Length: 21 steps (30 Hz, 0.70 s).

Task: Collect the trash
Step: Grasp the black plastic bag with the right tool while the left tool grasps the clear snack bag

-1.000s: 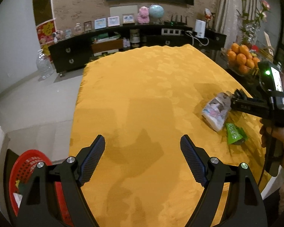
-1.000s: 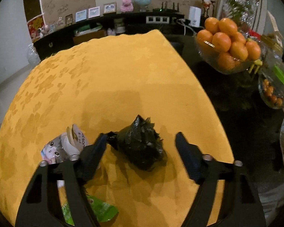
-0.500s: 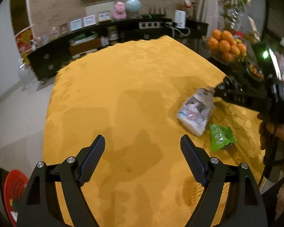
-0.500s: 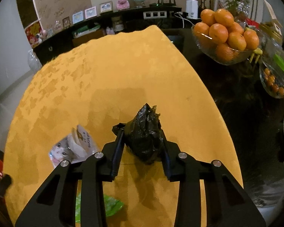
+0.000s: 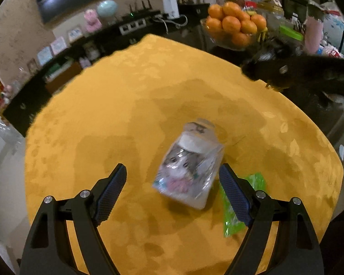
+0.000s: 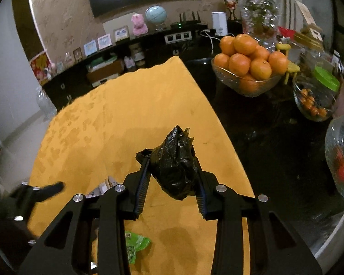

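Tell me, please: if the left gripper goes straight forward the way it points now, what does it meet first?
Most likely the clear packet with the cat picture, which lies on the yellow tablecloth between the open fingers of the left gripper. The green wrapper lies off to the right. Depth is unclear and the packet is blurred.

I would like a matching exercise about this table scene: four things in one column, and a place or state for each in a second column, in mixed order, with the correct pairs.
Things
1. black plastic bag
2. clear cat-print packet
3. green wrapper
4. oranges

Places or states
A. piled in a glass bowl off the cloth
B. clamped in the right gripper
C. lying between the open fingers of the left gripper
D. flat on the yellow tablecloth, beside the packet

Pairs: 1-B, 2-C, 3-D, 4-A
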{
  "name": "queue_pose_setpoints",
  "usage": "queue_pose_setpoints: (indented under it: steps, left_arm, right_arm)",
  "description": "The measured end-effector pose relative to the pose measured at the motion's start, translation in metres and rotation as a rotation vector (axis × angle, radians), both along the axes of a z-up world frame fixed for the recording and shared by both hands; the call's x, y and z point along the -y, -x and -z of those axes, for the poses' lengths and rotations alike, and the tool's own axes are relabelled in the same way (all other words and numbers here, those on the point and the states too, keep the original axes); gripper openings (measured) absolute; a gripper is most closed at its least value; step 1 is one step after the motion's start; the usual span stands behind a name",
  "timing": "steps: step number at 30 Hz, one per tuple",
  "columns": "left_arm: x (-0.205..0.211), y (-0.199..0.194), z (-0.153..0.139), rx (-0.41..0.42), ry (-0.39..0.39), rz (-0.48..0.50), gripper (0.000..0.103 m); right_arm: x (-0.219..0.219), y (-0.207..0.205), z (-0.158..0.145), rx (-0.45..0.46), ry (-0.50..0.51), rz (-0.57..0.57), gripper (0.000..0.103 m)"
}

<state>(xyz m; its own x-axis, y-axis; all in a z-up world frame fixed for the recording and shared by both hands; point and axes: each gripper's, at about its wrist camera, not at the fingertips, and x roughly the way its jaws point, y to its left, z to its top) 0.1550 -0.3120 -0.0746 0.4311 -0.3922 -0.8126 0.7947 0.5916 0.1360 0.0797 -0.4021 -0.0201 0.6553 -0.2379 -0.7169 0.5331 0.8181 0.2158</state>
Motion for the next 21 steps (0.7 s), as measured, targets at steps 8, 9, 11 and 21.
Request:
queue_pose_setpoints:
  steps: [8, 9, 11, 21]
  left_arm:
    - [0.015, -0.015, 0.023, -0.067, -0.018, -0.027, 0.068]
    - [0.014, -0.016, 0.023, -0.077, -0.009, -0.030, 0.056]
    - [0.014, -0.017, 0.023, -0.086, 0.005, -0.040, 0.050]
    - [-0.010, -0.020, 0.001, -0.088, 0.092, -0.093, 0.038]
  right_arm:
    - [0.013, 0.005, -0.004, 0.031, -0.058, 0.024, 0.035]
    - [0.014, 0.005, -0.003, 0.031, -0.060, 0.025, 0.035]
    - [0.016, 0.005, -0.002, 0.030, -0.066, 0.026, 0.035]
    - [0.003, -0.001, -0.005, 0.040, -0.066, -0.013, 0.035]
